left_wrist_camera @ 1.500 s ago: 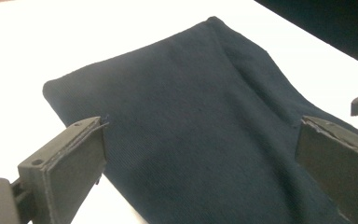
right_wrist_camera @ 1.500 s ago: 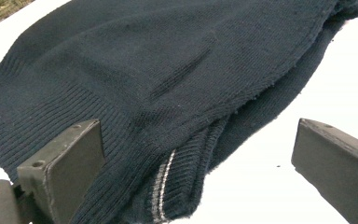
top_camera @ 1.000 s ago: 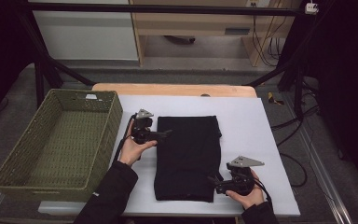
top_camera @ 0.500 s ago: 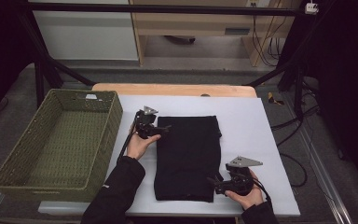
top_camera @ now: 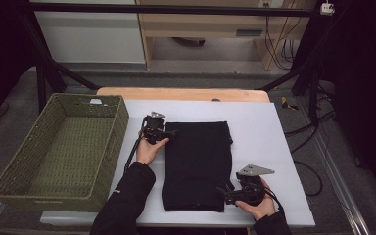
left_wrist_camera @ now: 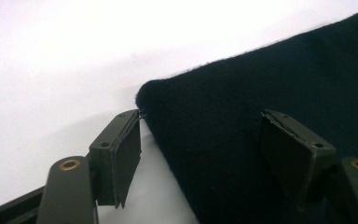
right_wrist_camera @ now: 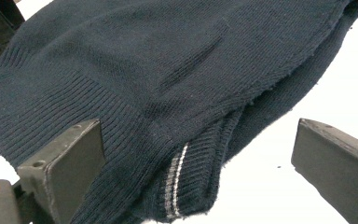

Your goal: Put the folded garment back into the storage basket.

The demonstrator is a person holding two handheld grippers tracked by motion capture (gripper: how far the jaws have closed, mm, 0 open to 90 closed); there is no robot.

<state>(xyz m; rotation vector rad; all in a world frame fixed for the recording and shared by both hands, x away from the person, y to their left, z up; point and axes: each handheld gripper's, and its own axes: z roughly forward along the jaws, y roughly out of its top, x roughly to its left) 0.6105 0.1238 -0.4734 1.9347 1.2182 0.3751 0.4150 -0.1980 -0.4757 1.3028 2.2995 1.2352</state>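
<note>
Ribbing and a pale stripe at the folded dark navy knitted sweater's [right_wrist_camera: 168, 93] hem show between the right gripper's [right_wrist_camera: 198, 172] open jaws; the high view shows it flat on the white table [top_camera: 269, 137], the left gripper [left_wrist_camera: 200, 158] closing, not yet pinching, astride its far corner.

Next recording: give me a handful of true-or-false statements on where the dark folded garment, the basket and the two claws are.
1. The folded dark sweater lies on the white table. True.
2. The sweater is inside the green wicker basket. False: the basket holds no sweater and stands to the sweater's left.
3. The left claw straddles a far corner of the sweater, its jaws having just been closing. True.
4. The right claw is clamped shut on the hem. False: its jaws stand apart around the ribbed hem.
</note>
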